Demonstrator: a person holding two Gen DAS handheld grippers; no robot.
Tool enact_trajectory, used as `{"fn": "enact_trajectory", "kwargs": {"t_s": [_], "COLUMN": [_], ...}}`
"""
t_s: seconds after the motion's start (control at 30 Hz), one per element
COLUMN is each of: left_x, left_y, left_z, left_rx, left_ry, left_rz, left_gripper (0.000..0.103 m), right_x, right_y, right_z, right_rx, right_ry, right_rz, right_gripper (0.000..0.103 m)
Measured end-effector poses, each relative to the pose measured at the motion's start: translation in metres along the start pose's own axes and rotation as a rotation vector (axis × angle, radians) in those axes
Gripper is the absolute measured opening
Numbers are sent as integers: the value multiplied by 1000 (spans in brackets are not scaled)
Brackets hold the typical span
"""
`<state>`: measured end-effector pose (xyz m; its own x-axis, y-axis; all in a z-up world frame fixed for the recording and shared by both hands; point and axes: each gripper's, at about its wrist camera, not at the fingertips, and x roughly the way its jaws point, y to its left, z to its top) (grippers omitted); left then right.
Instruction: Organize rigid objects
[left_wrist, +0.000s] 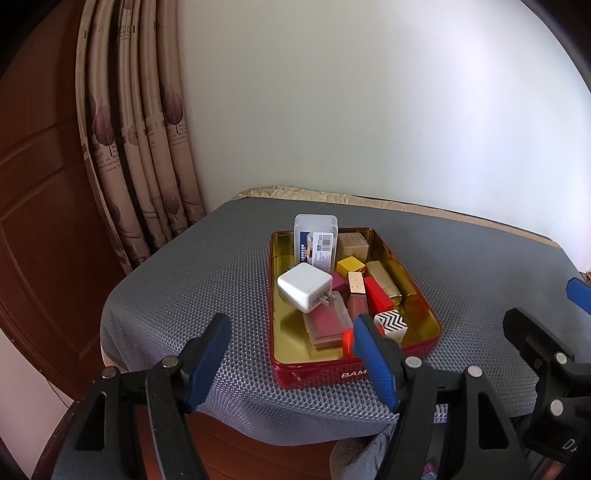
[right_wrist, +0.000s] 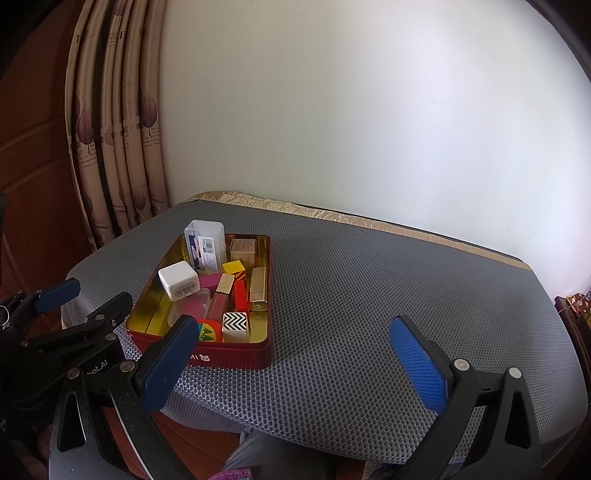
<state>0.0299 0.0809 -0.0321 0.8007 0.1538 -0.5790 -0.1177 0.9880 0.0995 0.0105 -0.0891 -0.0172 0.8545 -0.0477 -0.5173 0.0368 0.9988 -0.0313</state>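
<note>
Currently every small hard item you can see lies inside the red metal tin with the gold lining (left_wrist: 421, 295), which sits on the grey honeycomb-textured mat (right_wrist: 369, 295); the mat around it is bare. That fits either a tin just filled or one waiting to be emptied and sorted, so hold off on any move that assumes one of these.

Your left gripper (left_wrist: 291, 358) hangs spread wide before the tin's near wall, holding nothing. Your right gripper (right_wrist: 295, 365) is likewise spread and empty, over bare mat to the right of the tin.

If you reach in, mind how loosely things are heaped. The white glossy plug adapter (left_wrist: 304, 286) rests tilted atop a clear flat plastic case (left_wrist: 327, 325), prongs toward you; its smooth rounded faces would likely slip, so pinch across the flat sides. The clear lidded plastic box with a barcode label (left_wrist: 317, 240) leans upright against the far wall and could topple. The yellow wooden cube (left_wrist: 351, 265), red block (left_wrist: 377, 295) and zigzag black-and-white block (left_wrist: 390, 322) offer square matte faces, easier to grip. The gold metallic bar (right_wrist: 258, 288) looks slick.
</note>
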Motion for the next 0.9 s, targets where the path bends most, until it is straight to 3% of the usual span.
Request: {"fn": "enact_trajectory", "kwargs": {"t_s": [0.9], "left_x": [1], "left_y": [0], "left_z": [0], "left_rx": [5], "left_ry": [2], "left_rz": [-1], "left_gripper": [71], "right_x": [-1], "right_y": [-2], "right_z": [-2], "right_rx": [-3], "right_ry": [4], "right_rz": [9], "right_gripper": [103]}}
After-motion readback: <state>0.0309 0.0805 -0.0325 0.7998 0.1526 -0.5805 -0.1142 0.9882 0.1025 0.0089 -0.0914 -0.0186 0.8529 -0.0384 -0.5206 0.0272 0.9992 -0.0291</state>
